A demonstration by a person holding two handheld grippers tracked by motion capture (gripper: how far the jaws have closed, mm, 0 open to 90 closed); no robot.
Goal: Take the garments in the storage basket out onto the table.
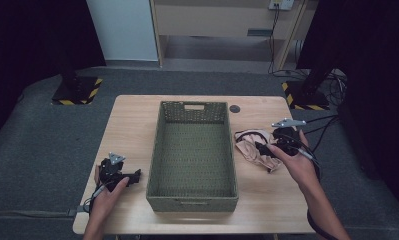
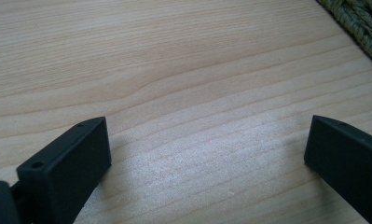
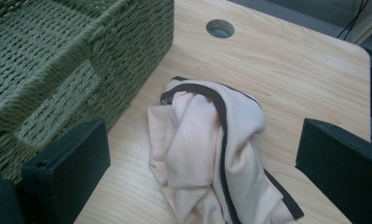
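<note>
Nearest to me, my left gripper (image 1: 121,176) rests low on the wooden surface (image 1: 132,125), left of the basket; in the left gripper view its jaws stand spread wide over bare wood, with a corner of the weave at upper right. Level with it, the green woven basket (image 1: 193,200) sits at the middle of the surface, long side running away from me. Farther on, my right gripper (image 1: 267,148) hangs over a crumpled beige cloth with black trim (image 3: 207,144), jaws spread to either side of it and not pressing on it. The cloth lies on the surface just right of the basket wall. Beyond it, a round cable hole (image 3: 220,28) opens in the surface.
</note>
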